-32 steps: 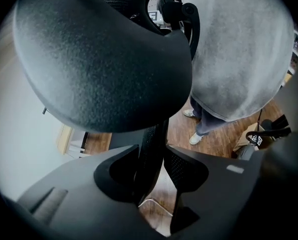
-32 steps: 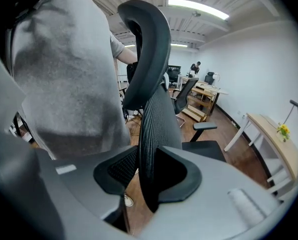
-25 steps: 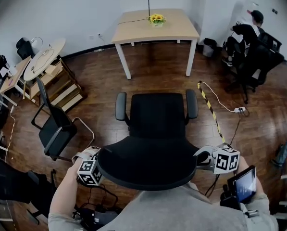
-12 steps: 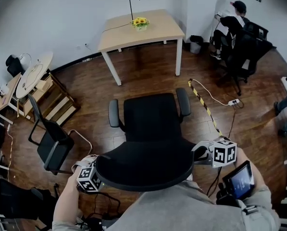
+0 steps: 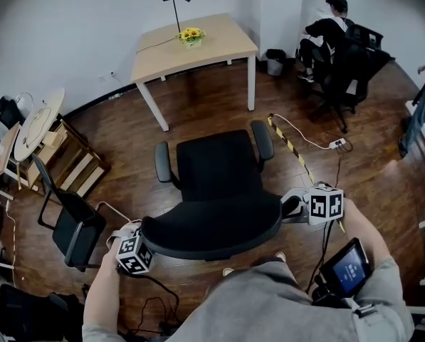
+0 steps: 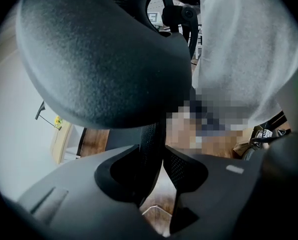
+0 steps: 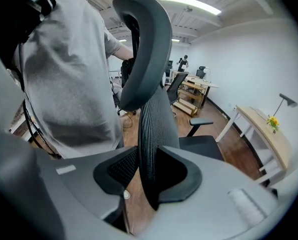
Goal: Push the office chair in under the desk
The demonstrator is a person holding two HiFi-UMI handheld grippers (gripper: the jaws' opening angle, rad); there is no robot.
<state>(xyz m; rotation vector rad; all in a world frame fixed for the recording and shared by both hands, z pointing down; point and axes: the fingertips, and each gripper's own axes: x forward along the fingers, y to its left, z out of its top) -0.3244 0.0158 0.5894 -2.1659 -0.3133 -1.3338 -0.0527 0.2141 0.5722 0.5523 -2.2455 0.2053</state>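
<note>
office chair (image 5: 219, 164): heavy, likely rolls | hold stiff backrest (image 5: 211, 226) edges | left gripper (image 6: 158, 164) just closing on it, probably clamped | right gripper (image 7: 148, 174) clamps it

The head view is looking steeply down over the chair (image 5: 219, 191), with the desk (image 5: 198, 45) at upper centre. Both gripper views are looking from very close at the chair back's opposite edges; all three are sharing chair and desk.

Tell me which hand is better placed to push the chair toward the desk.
Right, marginally. Both the right tool and left tool, whose jaws just closed further, clamp the backrest edges. The desk sits ahead and leftward, so pushing from the right edge likely steers the chair there.
</note>
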